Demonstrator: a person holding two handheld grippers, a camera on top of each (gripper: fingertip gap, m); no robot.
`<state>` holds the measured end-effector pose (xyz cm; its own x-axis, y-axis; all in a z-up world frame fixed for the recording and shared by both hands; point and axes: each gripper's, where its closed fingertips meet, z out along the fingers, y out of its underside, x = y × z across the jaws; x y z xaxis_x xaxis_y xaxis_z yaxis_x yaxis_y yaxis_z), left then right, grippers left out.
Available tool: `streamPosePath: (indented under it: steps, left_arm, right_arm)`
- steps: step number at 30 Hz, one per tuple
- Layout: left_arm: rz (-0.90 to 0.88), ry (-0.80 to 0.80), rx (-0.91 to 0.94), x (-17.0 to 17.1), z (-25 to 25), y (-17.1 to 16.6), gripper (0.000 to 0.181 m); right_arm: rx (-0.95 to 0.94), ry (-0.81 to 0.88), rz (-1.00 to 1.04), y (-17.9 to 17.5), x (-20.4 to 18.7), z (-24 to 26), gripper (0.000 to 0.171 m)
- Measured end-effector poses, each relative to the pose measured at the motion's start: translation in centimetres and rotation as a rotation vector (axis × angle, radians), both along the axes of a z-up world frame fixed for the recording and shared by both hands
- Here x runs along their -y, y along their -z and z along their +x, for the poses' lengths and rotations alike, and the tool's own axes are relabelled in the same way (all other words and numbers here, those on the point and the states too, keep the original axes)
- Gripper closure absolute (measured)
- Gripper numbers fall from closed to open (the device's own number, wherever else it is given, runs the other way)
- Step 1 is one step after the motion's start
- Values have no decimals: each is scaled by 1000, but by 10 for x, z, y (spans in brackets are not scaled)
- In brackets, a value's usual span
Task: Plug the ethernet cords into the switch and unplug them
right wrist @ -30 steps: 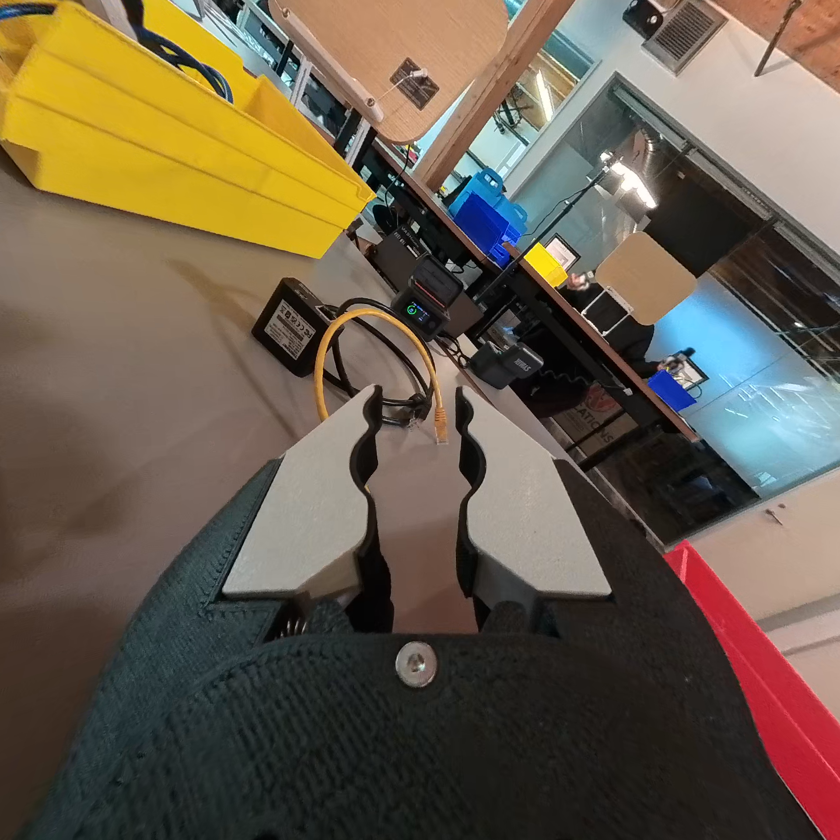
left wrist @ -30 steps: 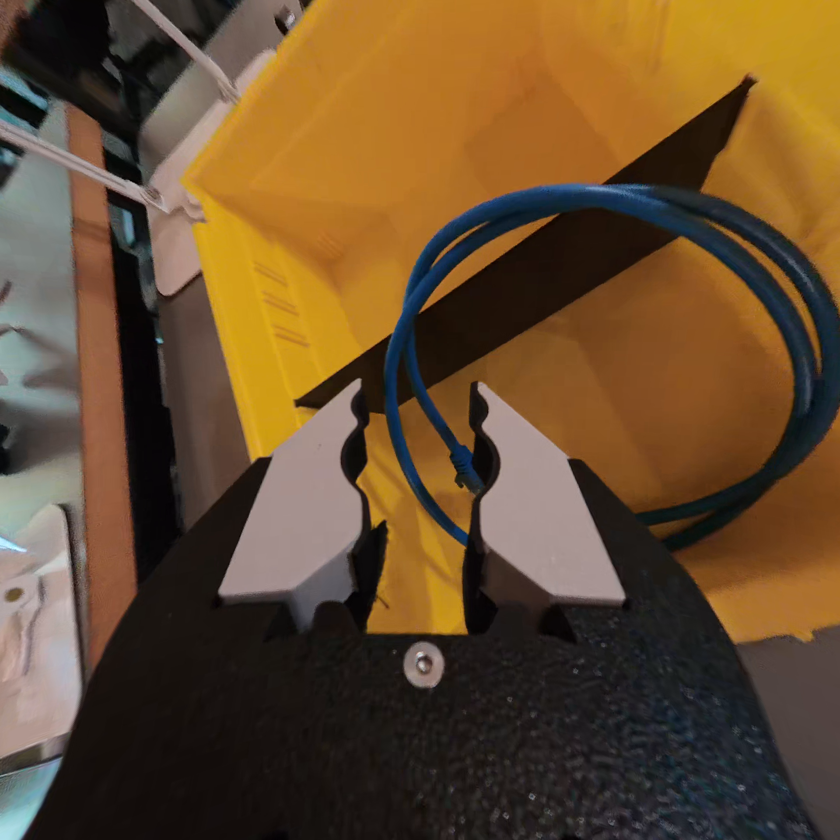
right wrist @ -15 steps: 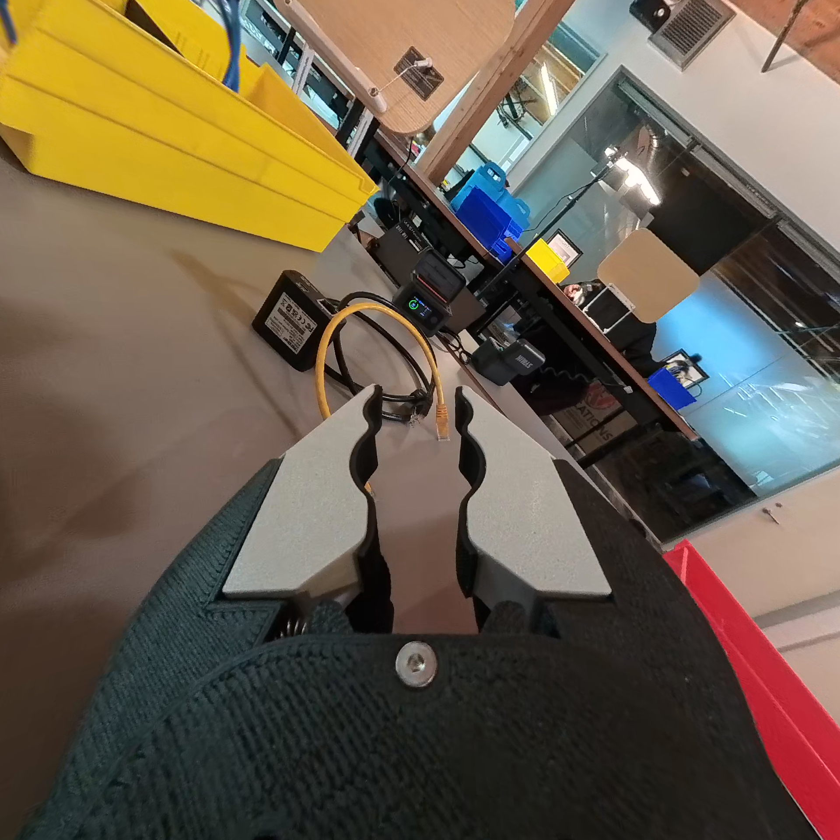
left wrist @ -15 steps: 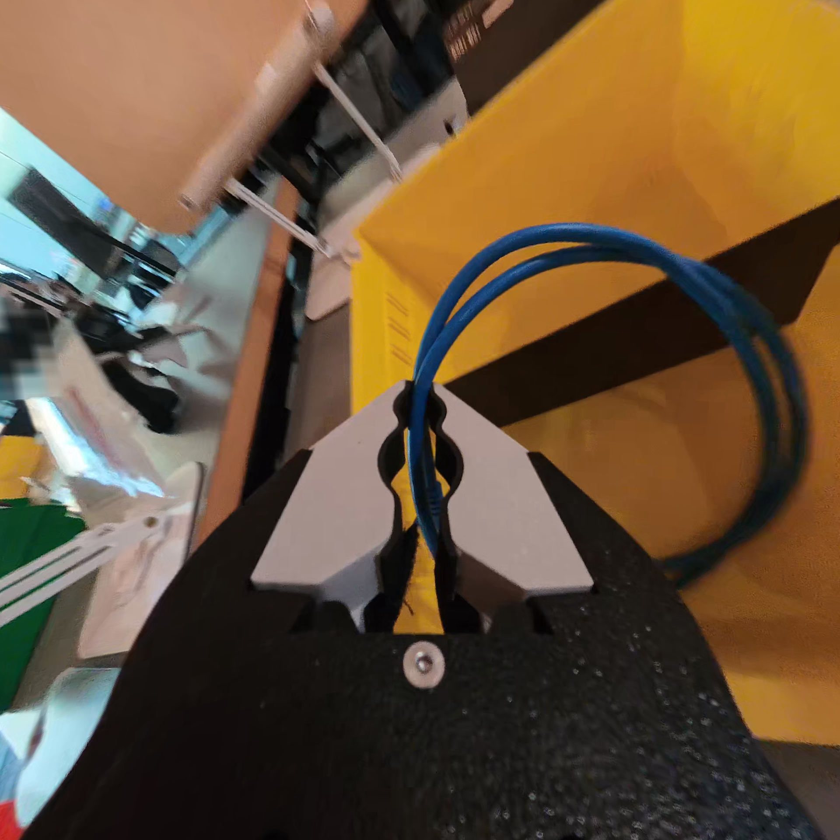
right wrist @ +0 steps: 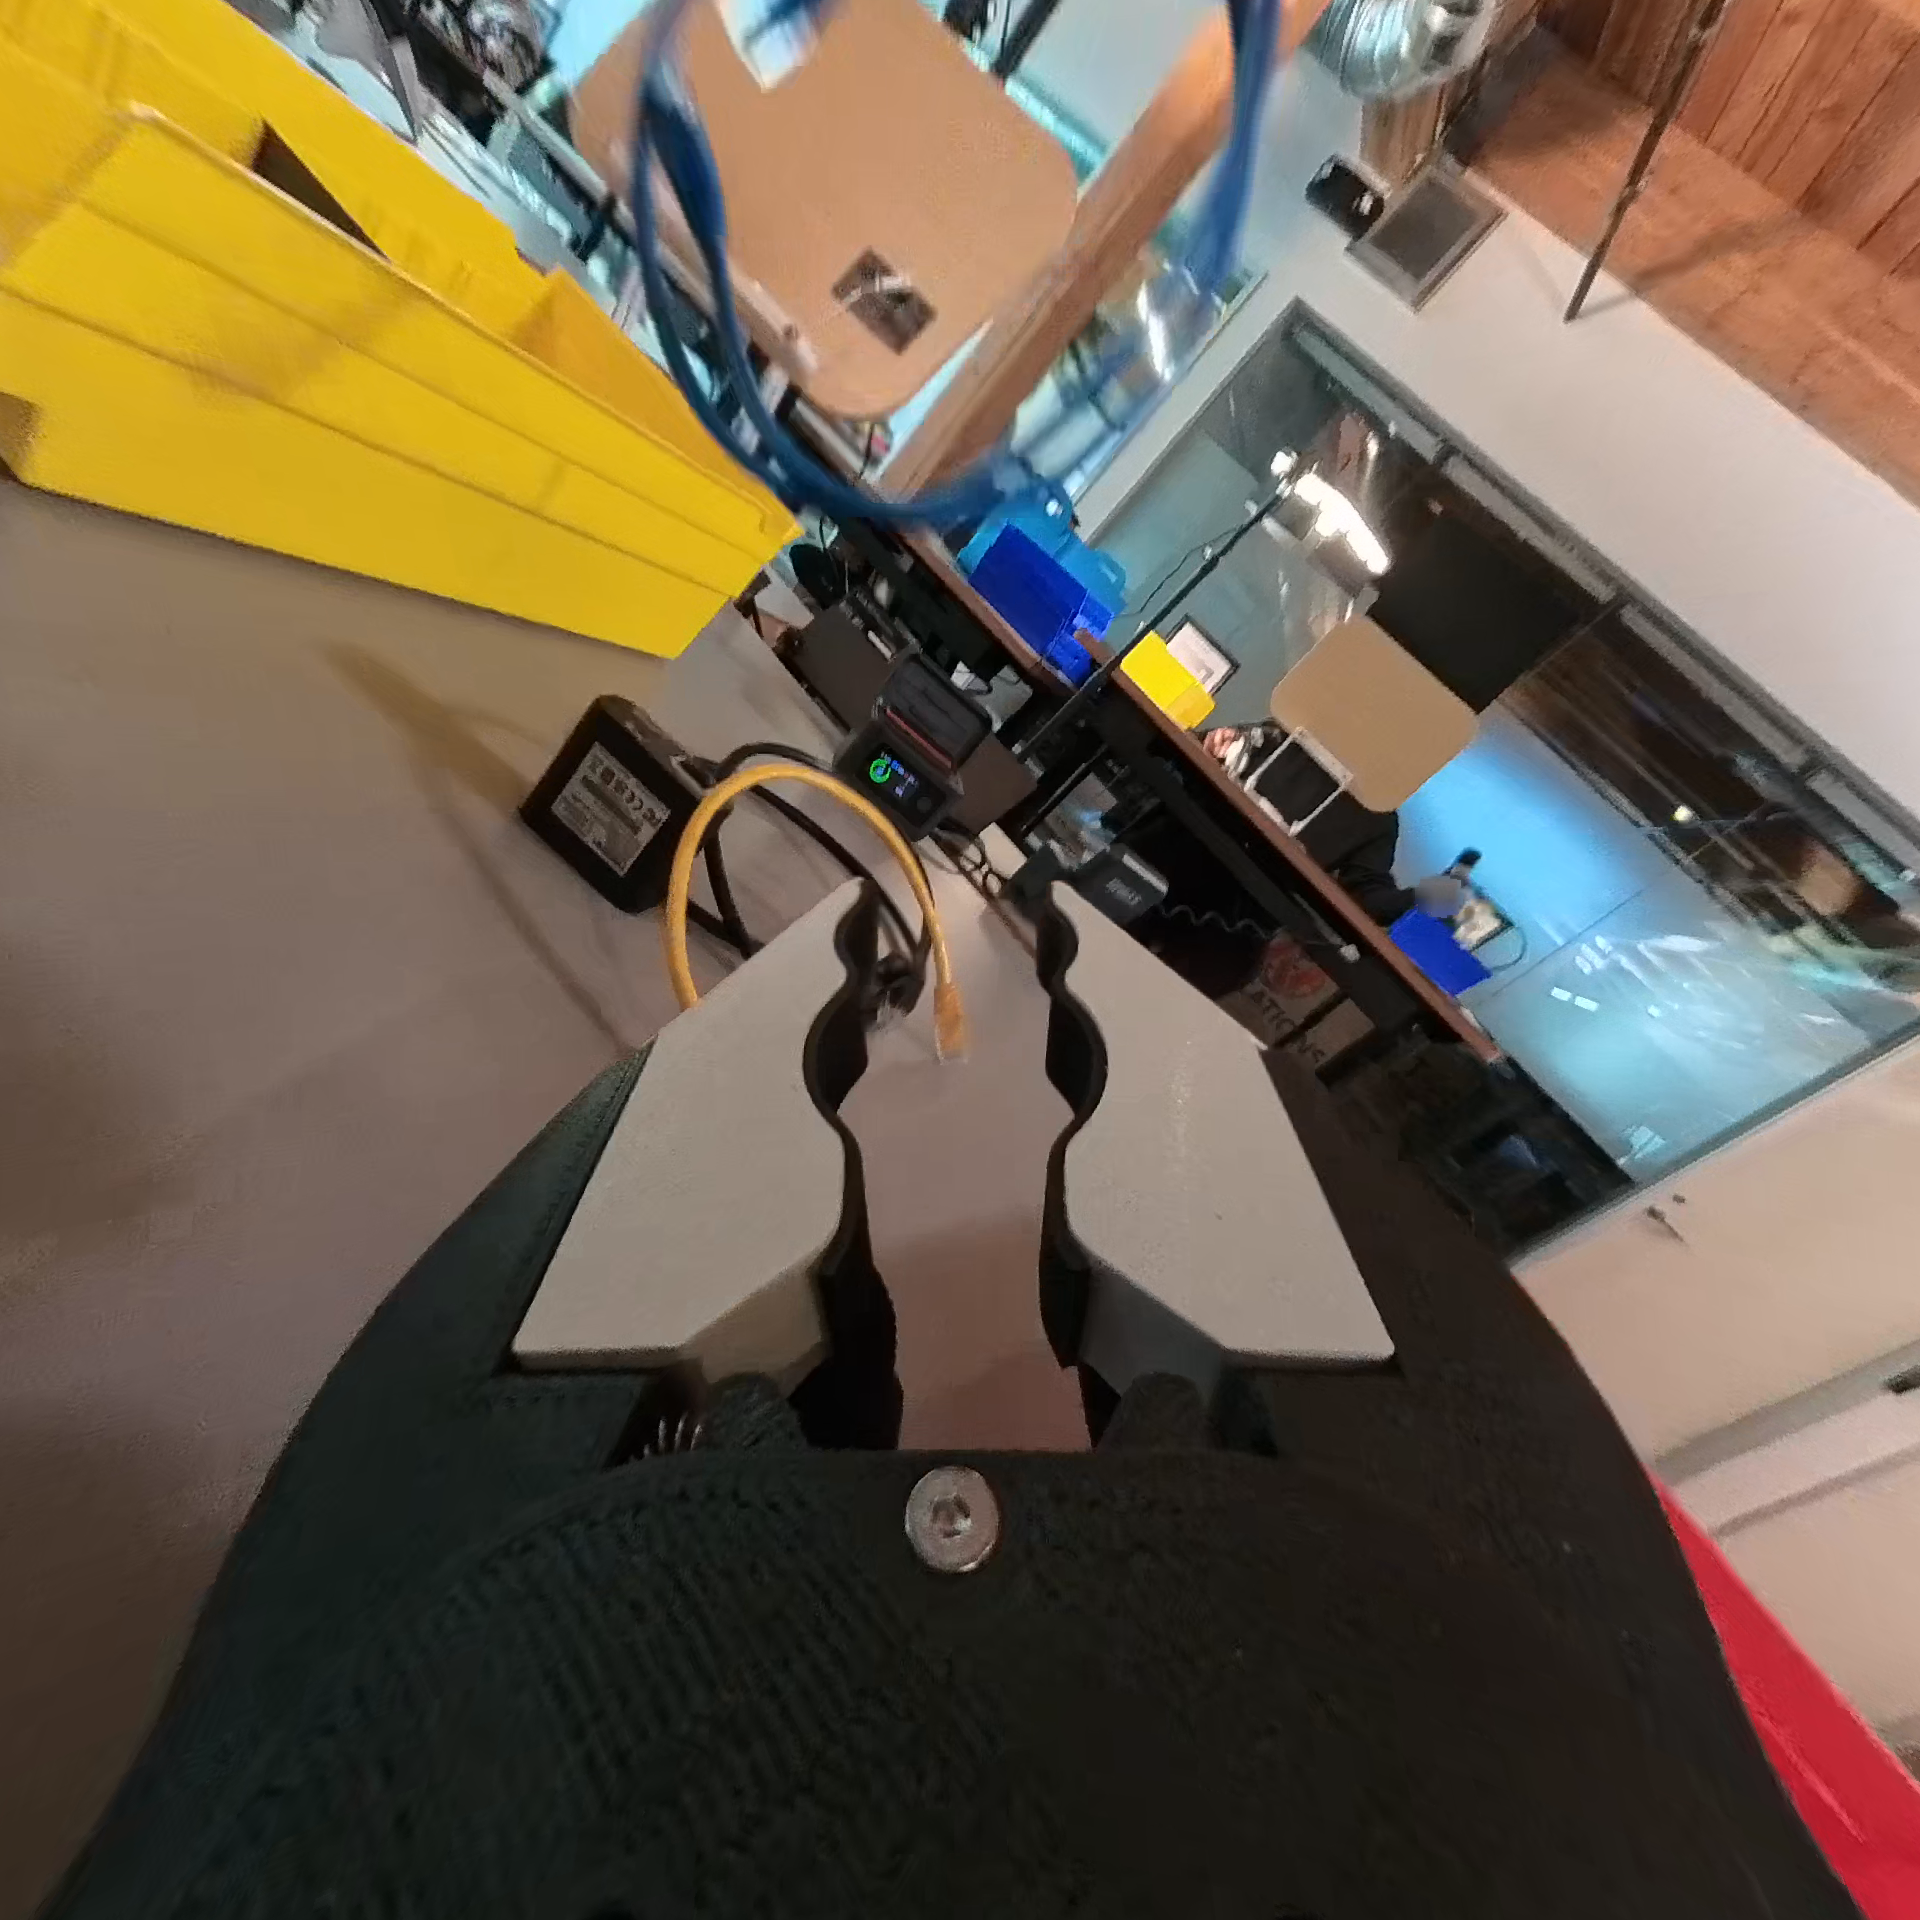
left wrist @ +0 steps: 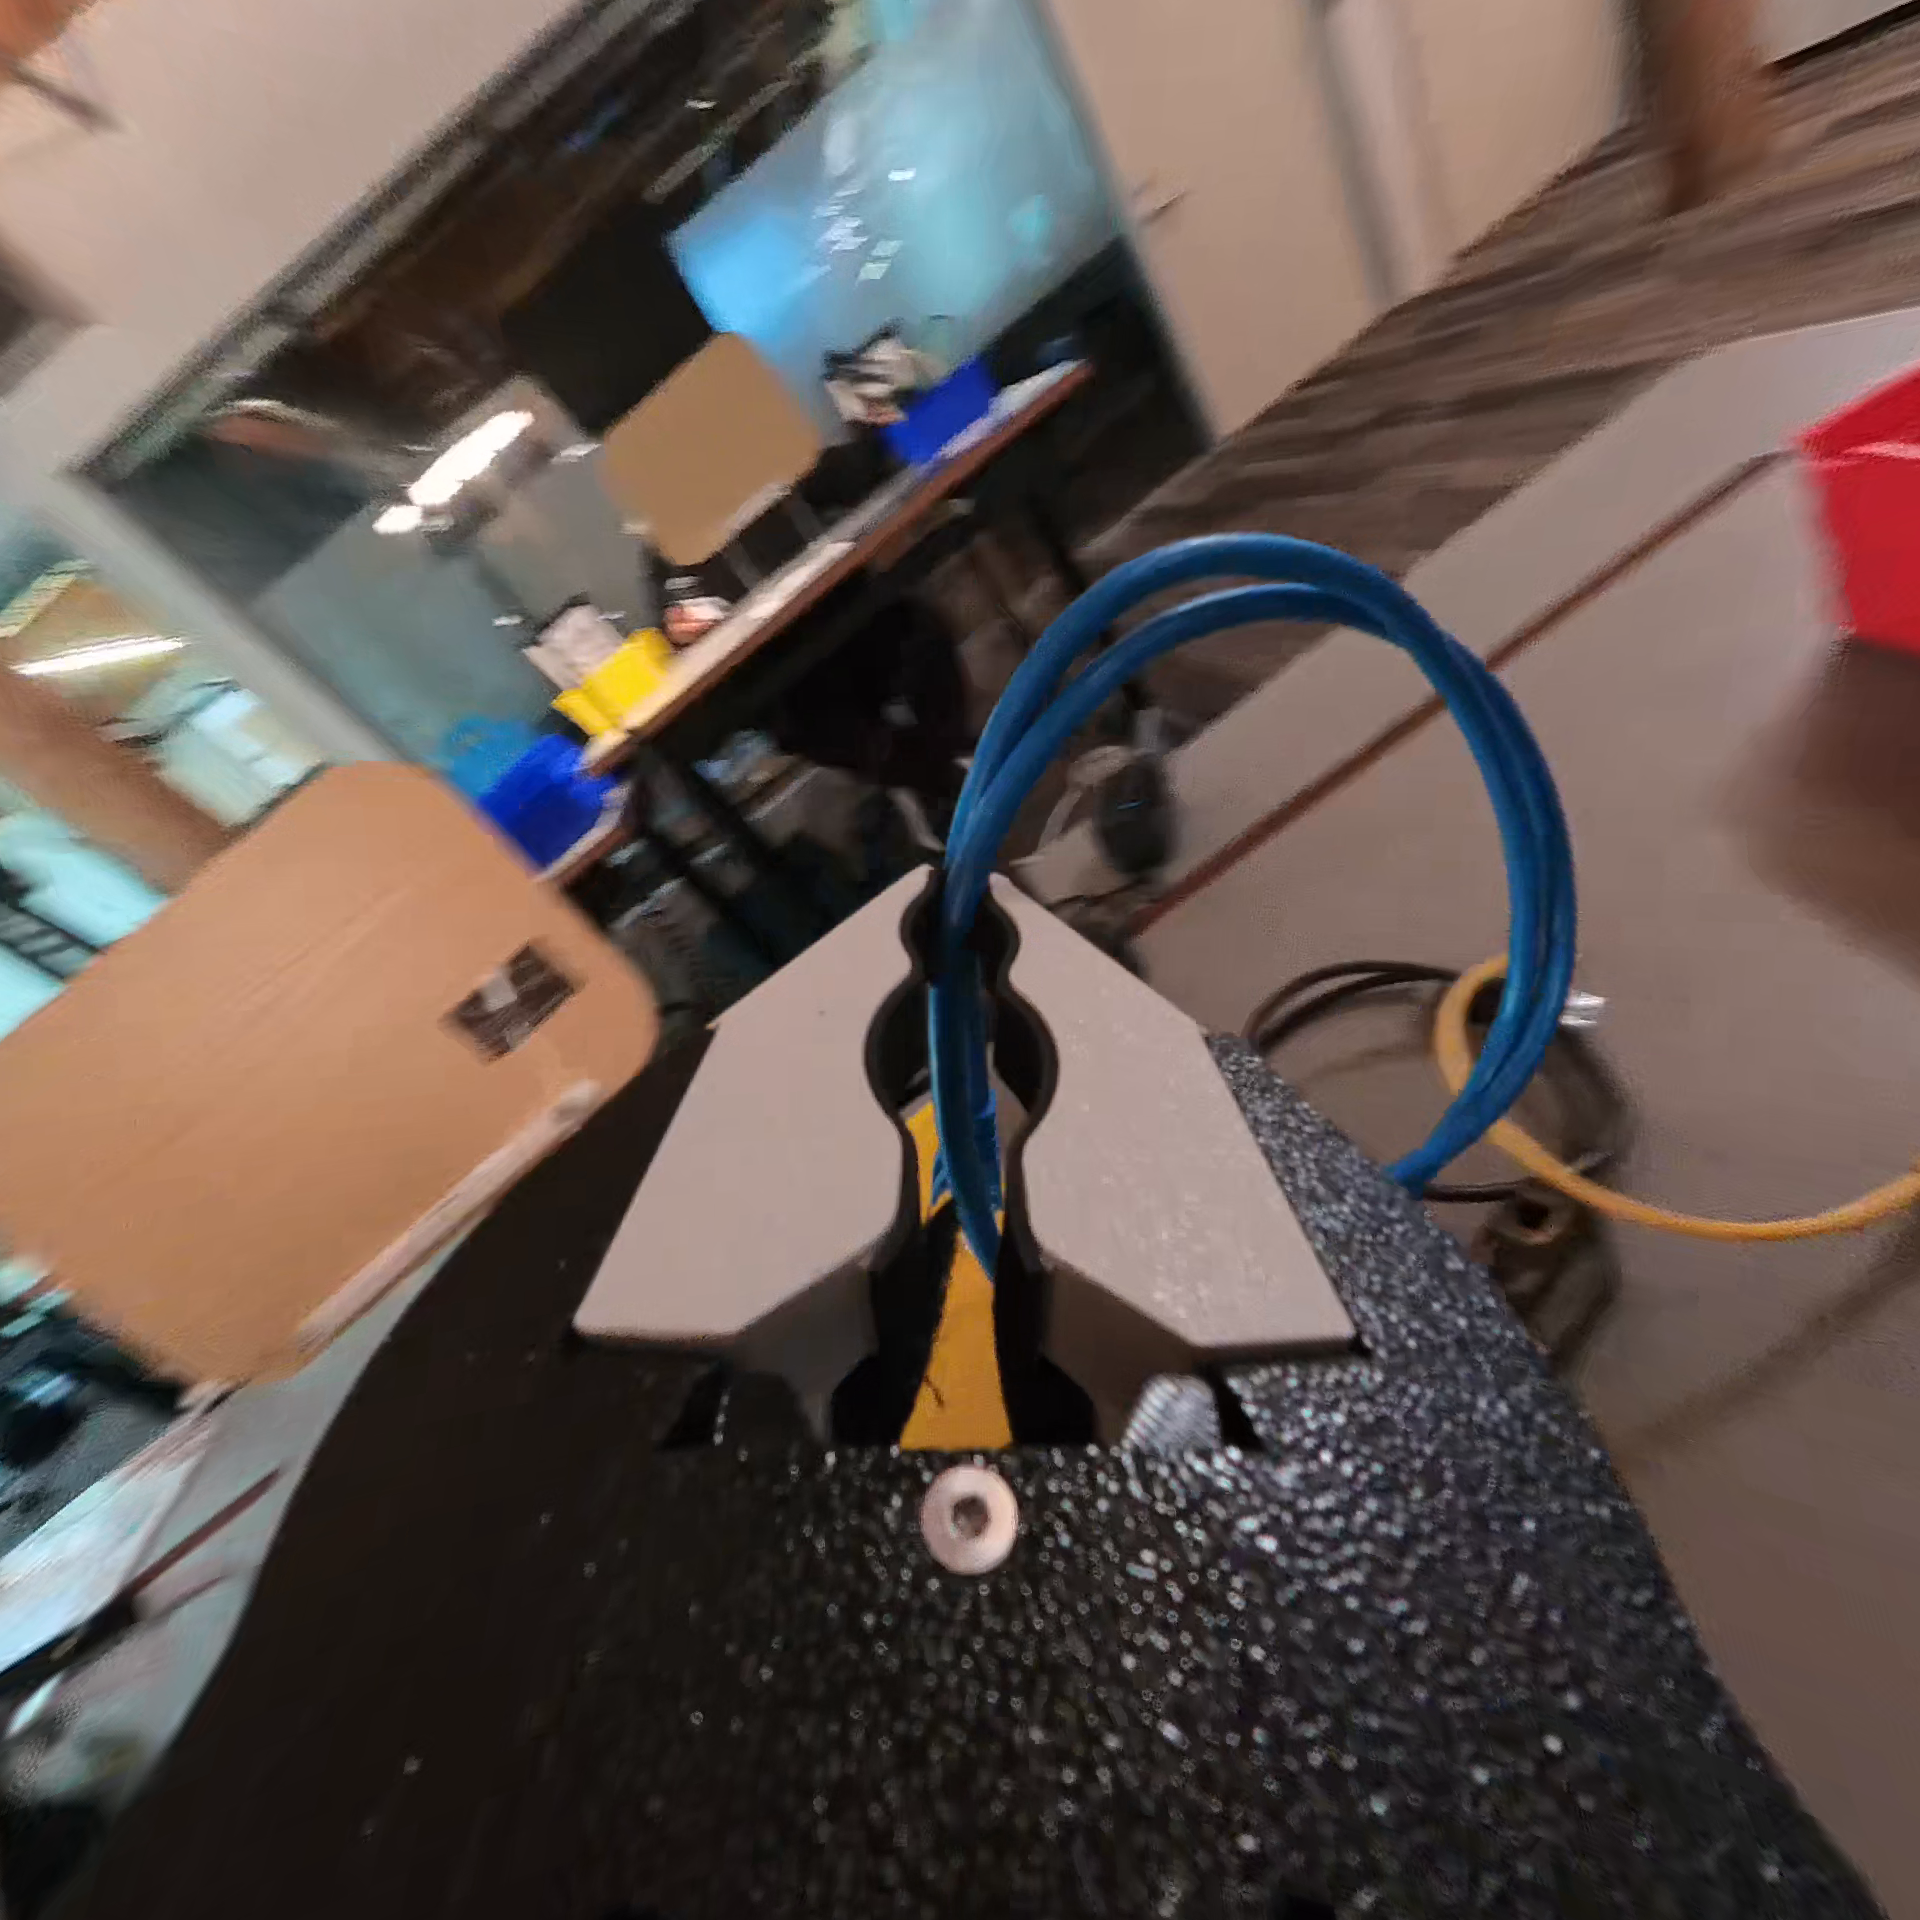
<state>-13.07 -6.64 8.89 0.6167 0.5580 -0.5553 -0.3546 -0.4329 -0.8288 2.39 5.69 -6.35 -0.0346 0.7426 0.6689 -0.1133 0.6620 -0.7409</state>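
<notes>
My left gripper (left wrist: 961, 894) is shut on a coiled blue ethernet cord (left wrist: 1382, 613) and holds it in the air. The coil loops up and to the right of the fingers. In the right wrist view the same blue cord (right wrist: 717, 395) hangs blurred at the top. My right gripper (right wrist: 951, 904) is open and empty, low over the table. Just ahead of it a yellow ethernet cord (right wrist: 790, 774) arches up, its loose plug (right wrist: 951, 1029) between my fingers' line. The black switch box (right wrist: 613, 800) lies behind the yellow cord, which also shows in the left wrist view (left wrist: 1558, 1195).
A yellow bin (right wrist: 364, 436) stands at the back left of the grey table (right wrist: 260, 935). A red bin (right wrist: 1818, 1714) sits at the right, also in the left wrist view (left wrist: 1870, 499). Black cables (right wrist: 790, 821) and a small device with a lit screen (right wrist: 904, 769) lie behind the switch.
My left gripper shut on the blue cord inside the yellow bin, lifted it out and swung right over the table. My right gripper stayed open and barely moved.
</notes>
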Motion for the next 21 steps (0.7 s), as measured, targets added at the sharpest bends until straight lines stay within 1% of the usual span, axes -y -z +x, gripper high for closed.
streamPosePath:
  steps: [2,4,6,8,11,13,14,16,17,18,19,21]
  left_arm:
    - [-31,104,74,-43,14,12,178]
    - [-22,243,163,-88,36,23,178]
    - [-23,315,240,-128,49,35,178]
    - [-69,366,324,-165,59,57,178]
    - [-169,352,363,-202,54,96,177]
    - [-219,330,387,-216,46,121,175]
    - [-229,321,407,-221,43,132,163]
    - [-222,314,459,-223,39,145,114]
    - [-203,319,478,-220,39,146,97]
    - [-161,332,484,-217,40,140,90]
    - [-94,359,482,-212,41,129,87]
    - [67,433,487,-195,46,101,89]
  right_arm:
    - [-71,-26,31,-10,6,7,146]
    - [-131,-54,47,-19,12,13,150]
    - [-148,-34,40,-22,8,14,150]
    - [-110,-1,18,-17,-1,9,150]
    - [-100,38,-3,-16,-11,7,150]
    - [-112,29,-18,-19,-11,8,150]
    - [-112,30,-21,-19,-11,8,150]
    - [-105,35,-19,-18,-11,8,150]
    - [-100,37,-20,-17,-12,7,150]
    - [-95,40,-21,-16,-12,6,150]
    - [-89,43,-23,-15,-13,6,150]
    - [-79,52,-31,-14,-14,5,150]
